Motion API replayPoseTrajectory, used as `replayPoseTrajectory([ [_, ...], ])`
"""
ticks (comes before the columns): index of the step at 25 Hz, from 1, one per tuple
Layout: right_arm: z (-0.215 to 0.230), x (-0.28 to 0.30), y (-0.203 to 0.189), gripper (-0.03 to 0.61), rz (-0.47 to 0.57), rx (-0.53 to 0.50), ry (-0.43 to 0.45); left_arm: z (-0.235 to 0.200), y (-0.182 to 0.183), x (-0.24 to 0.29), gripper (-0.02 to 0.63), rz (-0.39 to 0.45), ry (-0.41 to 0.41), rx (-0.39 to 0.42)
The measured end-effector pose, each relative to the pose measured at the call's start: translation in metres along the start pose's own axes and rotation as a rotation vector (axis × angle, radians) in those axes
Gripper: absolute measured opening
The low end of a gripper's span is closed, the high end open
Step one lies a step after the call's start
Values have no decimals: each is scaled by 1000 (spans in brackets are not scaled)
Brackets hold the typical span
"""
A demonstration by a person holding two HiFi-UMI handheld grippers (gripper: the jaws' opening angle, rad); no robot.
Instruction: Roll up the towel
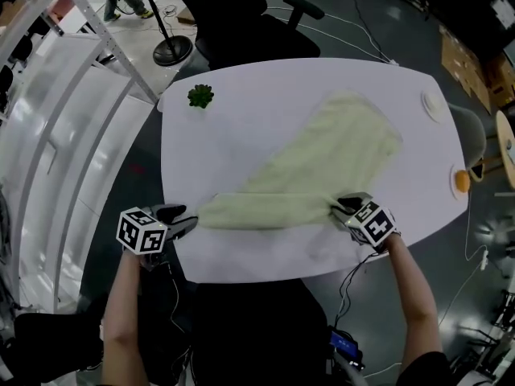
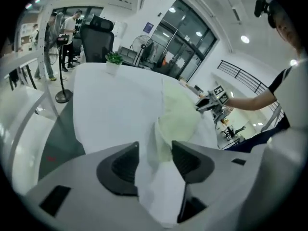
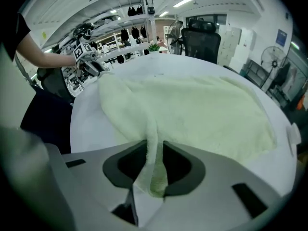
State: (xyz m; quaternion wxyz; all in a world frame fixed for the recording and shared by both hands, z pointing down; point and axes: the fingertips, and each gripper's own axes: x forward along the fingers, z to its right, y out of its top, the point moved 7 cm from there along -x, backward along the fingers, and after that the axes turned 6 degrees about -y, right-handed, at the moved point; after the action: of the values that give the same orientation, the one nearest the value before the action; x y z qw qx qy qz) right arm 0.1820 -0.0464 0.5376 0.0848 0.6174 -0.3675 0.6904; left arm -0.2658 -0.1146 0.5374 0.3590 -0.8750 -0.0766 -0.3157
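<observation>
A pale green towel (image 1: 322,155) is laid diagonally on the white table (image 1: 241,127), its near, folded edge pinched by the narrowed jaws of the right gripper (image 1: 342,207) and left unpressed between the parted jaws of the left gripper (image 1: 183,221), seemingly for even rolling.

We see bright, even overhead light: ceiling lamps (image 2: 245,39) glare in the left gripper view, and the white table (image 1: 241,135) looks nearly washed out around the towel (image 1: 322,159). Both gripper views bow strongly toward dark round edges, with soft foregrounds.
</observation>
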Motion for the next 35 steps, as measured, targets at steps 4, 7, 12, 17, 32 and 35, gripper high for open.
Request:
replayPoseTrajectory([
  [4,7,-24,-1,206,55,9,-45,-5,6,-11,327,-19,77,62],
  [7,2,-52,2,213,105,-73,-61,17,19,-23,314,-5,86,220],
  [12,-38,-51,-10,210,44,-430,-31,78,16,11,290,-111,-38,530],
  [17,-52,-21,-21,181,-26,-614,-98,86,-3,60,251,-272,-28,683],
  [32,-71,-32,-44,28,-107,-666,-12,75,-12,45,26,-505,99,865],
  [35,-96,-38,-48,28,-103,-608,134,76,-35,30,26,-585,40,848],
])
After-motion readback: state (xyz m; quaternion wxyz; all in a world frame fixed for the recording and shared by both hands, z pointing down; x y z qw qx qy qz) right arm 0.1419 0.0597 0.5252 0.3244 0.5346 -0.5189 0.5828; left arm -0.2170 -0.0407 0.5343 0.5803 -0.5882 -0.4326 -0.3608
